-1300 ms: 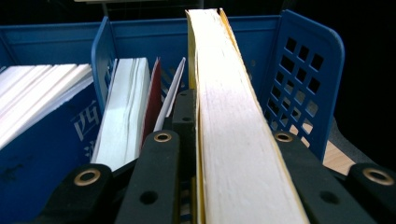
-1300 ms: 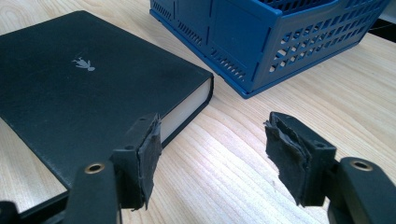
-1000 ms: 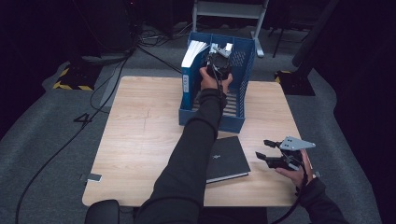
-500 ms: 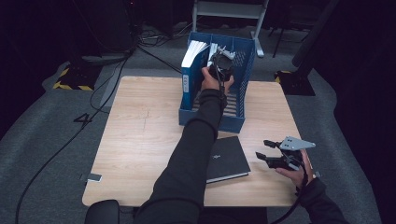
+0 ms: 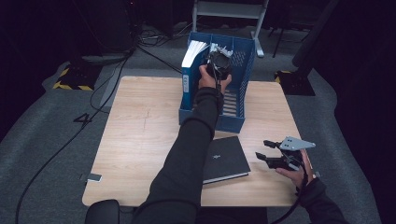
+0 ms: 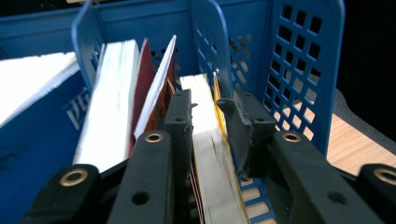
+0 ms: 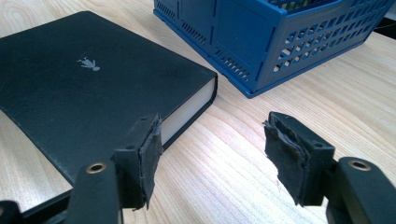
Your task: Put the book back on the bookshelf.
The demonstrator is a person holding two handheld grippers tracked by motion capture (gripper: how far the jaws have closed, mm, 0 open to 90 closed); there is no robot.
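Observation:
A blue slotted file crate (image 5: pixel 243 70) stands at the table's far side with several books upright in it. My left gripper (image 5: pixel 218 59) reaches into it from above. In the left gripper view its jaws (image 6: pixel 205 99) straddle a white-paged book with a yellow cover (image 6: pixel 205 140). They have just been opening, and the right pad (image 6: pixel 236 128) stands barely off the cover. A black book (image 5: pixel 226 158) lies flat near the table's front edge. My right gripper (image 5: pixel 261 149) hovers to its right, open. In the right gripper view the right gripper (image 7: pixel 212 126) has only bare wood between its pads.
A red-covered book (image 6: pixel 112 107) and a blue binder (image 6: pixel 32 140) fill the crate's left slots. In the right gripper view the crate (image 7: pixel 261 42) stands just behind the black book (image 7: pixel 84 84). A small flat object (image 5: pixel 95 177) lies at the table's front left corner. Cables cross the floor.
The left hand has edged slightly farther along the crate. The right gripper and the black book have not moved.

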